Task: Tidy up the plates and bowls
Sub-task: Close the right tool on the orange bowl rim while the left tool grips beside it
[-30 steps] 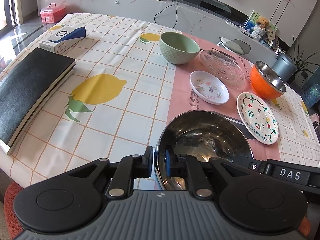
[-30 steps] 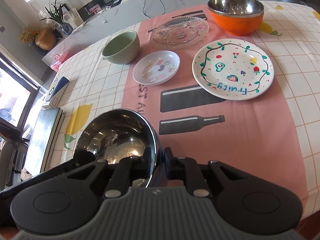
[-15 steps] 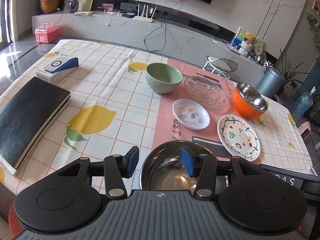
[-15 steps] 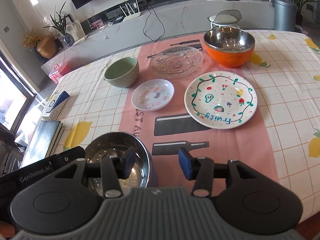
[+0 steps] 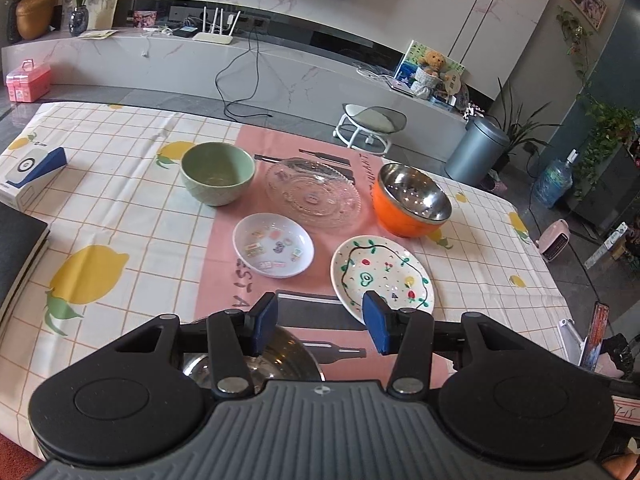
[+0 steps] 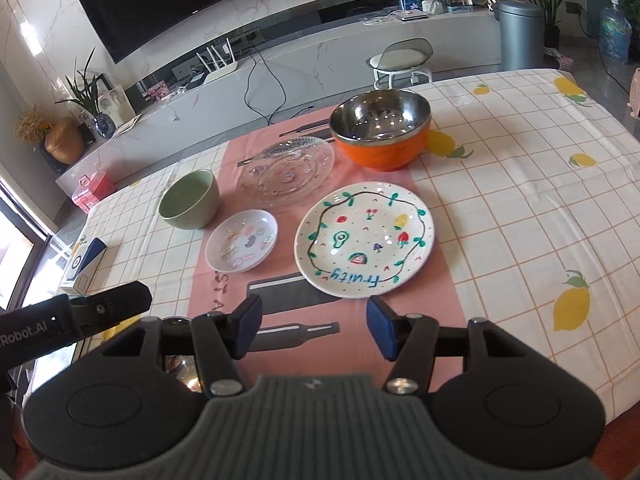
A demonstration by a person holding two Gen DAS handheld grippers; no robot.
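Both tools — left tool [image 5: 320, 322], right tool [image 6: 314, 326] — level, jaws apart, above the tablecloth [image 6: 520, 216]

Steel bowl [image 5: 276, 360]: polished metal, mirror-glossy.
Orange bowl [image 6: 380, 132]: shiny metal liner, smooth orange shell.
Green bowl [image 6: 190, 200]: matt glaze, faceted outside.
Glass plate [image 6: 286, 172]: clear, embossed.
Fruit plate [image 6: 364, 238], small plate [image 6: 242, 246]: glossy white glaze.
Tabletop cloth [image 6: 520, 220]: smooth, printed.

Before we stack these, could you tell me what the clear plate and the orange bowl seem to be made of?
Clear plate: likely pressed glass, transparent with embossed pattern; could be plastic. Orange bowl: mirror-bright steel lining, glossy orange shell, probably plastic.
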